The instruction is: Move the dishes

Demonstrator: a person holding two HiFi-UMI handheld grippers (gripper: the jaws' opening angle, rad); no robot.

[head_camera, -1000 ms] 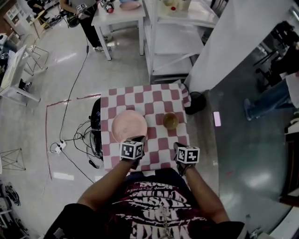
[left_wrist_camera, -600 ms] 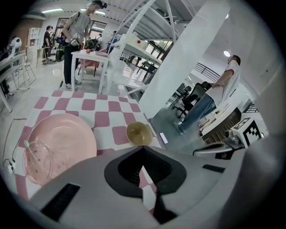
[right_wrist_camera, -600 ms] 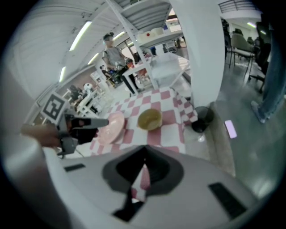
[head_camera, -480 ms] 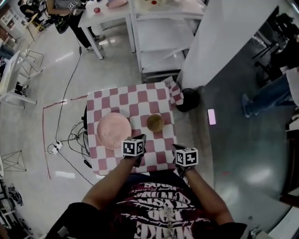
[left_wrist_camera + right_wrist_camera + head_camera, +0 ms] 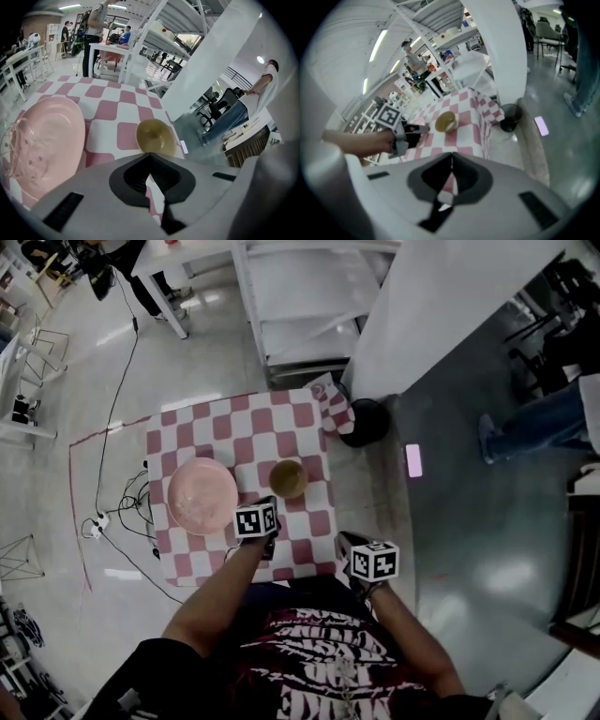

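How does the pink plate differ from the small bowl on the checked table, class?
The plate is wide and shallow; the bowl is narrower and deeper. The plate is pink, the bowl yellowish. The plate lies left of the bowl. Both sit upright on the checked cloth.

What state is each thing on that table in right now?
pink plate: flat on the checked table, empty.
yellow bowl: upright, looks empty.
left hand-held gripper: shut, holding nothing.
right hand-held gripper: shut, holding nothing.
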